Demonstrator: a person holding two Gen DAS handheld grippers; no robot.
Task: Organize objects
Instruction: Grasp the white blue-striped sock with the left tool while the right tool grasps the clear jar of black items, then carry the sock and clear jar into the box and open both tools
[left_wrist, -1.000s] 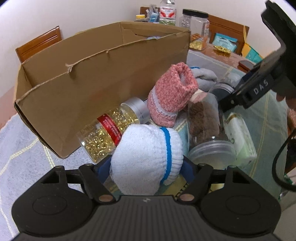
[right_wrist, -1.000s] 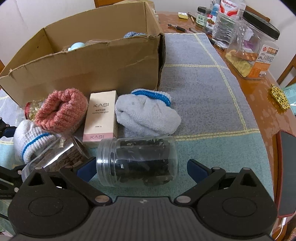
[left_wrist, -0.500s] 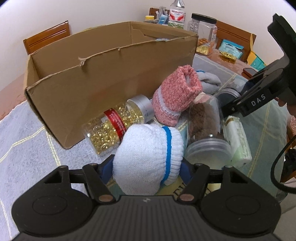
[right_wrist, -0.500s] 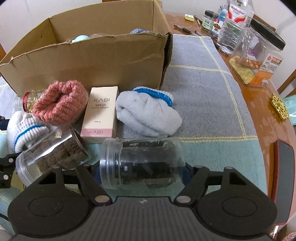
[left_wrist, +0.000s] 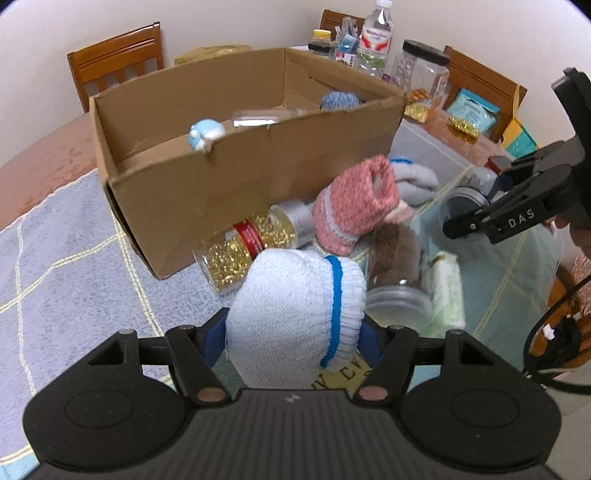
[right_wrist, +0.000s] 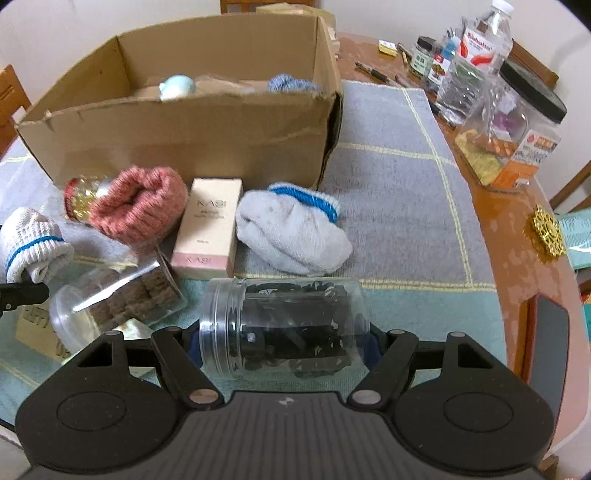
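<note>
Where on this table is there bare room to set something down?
Free: grey cloth between the cardboard box and black-lidded jar; more left of the box. Crowded: in front of the box, around the pink sock and KASI carton.

- The cardboard box (right_wrist: 207, 125) is standing open-topped, and its near wall is blocking a level path; only a small pale blue thing (right_wrist: 177, 85) and a blue knit (right_wrist: 291, 83) are showing above the rim inside.
- Before that wall, a pink knit sock (right_wrist: 142, 205), a capsule bottle (left_wrist: 251, 247), a KASI carton (right_wrist: 208, 230) and a grey sock (right_wrist: 291, 232) are crowding together, some touching.
- A jar of brown pieces (right_wrist: 122, 306) is lying beside the carton.
- The grey checked cloth (right_wrist: 399, 206) right of the box is lying bare, leaving passing room.
- Along the desk (right_wrist: 517, 229) edge, a water bottle (right_wrist: 476, 62) and a black-lidded jar (right_wrist: 517, 125) are standing as tall obstacles.
</note>
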